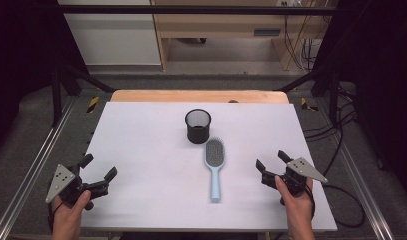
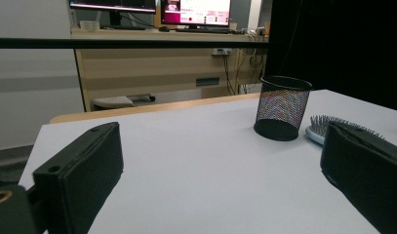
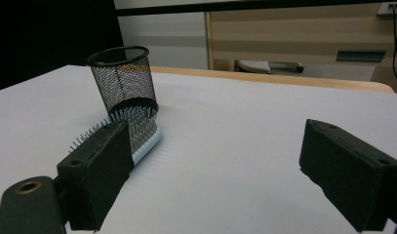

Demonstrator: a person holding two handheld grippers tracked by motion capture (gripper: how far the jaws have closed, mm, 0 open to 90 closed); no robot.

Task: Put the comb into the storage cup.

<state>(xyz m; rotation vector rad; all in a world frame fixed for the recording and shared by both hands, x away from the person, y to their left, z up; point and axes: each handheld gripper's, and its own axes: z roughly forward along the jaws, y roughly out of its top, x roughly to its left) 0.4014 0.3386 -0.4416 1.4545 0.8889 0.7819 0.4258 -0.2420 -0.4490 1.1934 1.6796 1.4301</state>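
Left gripper point(image 1: 97, 173) wide open, right gripper point(image 1: 271, 161) likewise, both empty

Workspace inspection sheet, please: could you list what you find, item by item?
Surface: white table top, bare apart from two things.
Job's things: black mesh cup upright at centre; light blue hairbrush lying bristles up just in front of it, handle toward the person.
Clutter: nothing seen.
Grippers: left tool and right tool both open, holding nothing, low at the near corners, apart from the hairbrush.
Cables: a black cable loops past the table's right edge.
Surroundings: wooden desk with monitors beyond the table.
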